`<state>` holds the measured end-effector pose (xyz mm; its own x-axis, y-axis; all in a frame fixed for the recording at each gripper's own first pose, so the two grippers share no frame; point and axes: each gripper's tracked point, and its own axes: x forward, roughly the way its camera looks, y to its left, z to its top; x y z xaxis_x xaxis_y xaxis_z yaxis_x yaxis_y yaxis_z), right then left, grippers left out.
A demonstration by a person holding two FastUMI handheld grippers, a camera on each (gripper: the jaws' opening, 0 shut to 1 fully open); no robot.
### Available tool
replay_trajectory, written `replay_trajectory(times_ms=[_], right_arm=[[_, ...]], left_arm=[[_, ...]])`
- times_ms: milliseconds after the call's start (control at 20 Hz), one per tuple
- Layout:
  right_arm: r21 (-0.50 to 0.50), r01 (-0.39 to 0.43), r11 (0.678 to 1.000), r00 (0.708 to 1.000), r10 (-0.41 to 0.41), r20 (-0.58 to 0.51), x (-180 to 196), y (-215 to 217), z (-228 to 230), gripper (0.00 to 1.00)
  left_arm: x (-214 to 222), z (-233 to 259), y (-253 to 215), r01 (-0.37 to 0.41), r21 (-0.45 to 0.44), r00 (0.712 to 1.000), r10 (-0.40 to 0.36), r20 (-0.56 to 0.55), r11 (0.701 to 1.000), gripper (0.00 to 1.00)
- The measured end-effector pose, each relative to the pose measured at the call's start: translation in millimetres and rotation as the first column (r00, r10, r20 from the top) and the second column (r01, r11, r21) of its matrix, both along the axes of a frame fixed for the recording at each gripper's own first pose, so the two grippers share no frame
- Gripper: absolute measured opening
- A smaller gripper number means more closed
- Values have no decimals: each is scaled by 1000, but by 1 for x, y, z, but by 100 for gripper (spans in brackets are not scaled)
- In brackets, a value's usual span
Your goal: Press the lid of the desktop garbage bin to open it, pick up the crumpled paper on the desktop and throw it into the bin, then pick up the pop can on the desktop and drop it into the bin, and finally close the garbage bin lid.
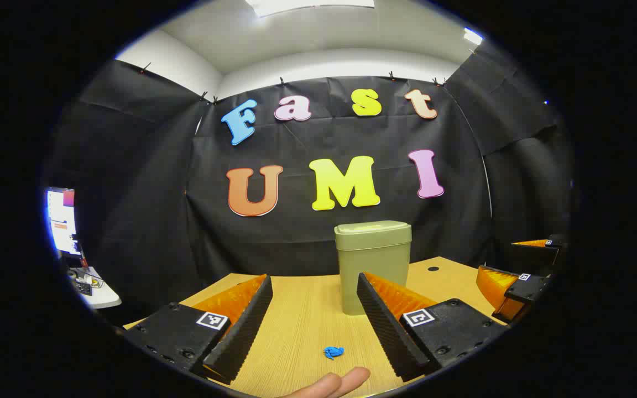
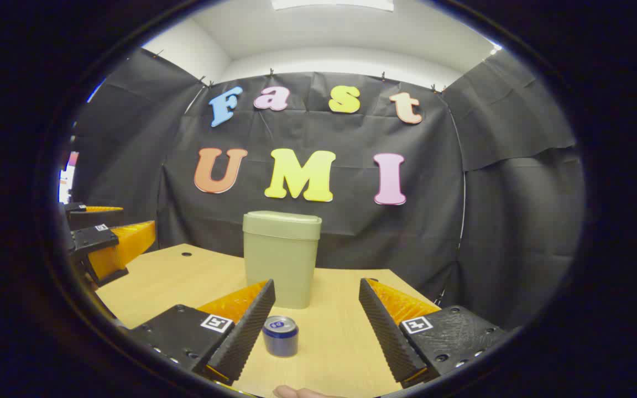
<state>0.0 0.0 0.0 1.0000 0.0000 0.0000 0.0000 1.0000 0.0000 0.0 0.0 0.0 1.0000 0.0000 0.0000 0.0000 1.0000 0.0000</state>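
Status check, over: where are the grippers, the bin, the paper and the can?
Left gripper and right gripper open, empty. Olive-green plastic bin, lid shut. Blue crumpled paper and blue pop can on wooden desktop.

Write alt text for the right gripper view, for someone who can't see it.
A green bin with its lid shut stands on a wooden desk. Nearer, a blue pop can stands upright between the right gripper's open fingers, untouched. The left gripper shows at far left.

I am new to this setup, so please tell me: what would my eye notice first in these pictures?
First, the green bin, lid shut, upright at the middle of the wooden desk. Then a small blue crumpled paper between the open left gripper fingers, and a pop can standing before the open right gripper.
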Motion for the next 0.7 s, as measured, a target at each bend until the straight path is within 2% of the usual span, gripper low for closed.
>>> replay_trajectory(times_ms=[200, 250, 350, 500, 700], right_arm=[[32, -13, 999, 1000, 14, -14, 0, -2, -3, 98], [32, -12, 999, 1000, 13, -14, -2, -3, -3, 95], [29, -10, 1000, 1000, 11, -17, -2, -4, -5, 98], [23, -10, 1000, 1000, 10, -20, -3, -7, -8, 95], [45, -15, 999, 999, 16, -29, -4, -9, -13, 95]], left_arm=[[2, -4, -2, 5, -14, 1000, -5, -20, 1000, 99], [2, -5, -1, 4, -23, 1000, -4, -25, 1000, 99], [4, -10, -2, 10, -38, 999, -11, -41, 999, 99], [7, -19, -2, 12, -54, 997, -16, -72, 998, 99], [9, -24, -7, 19, -46, 995, -23, -96, 999, 99]])
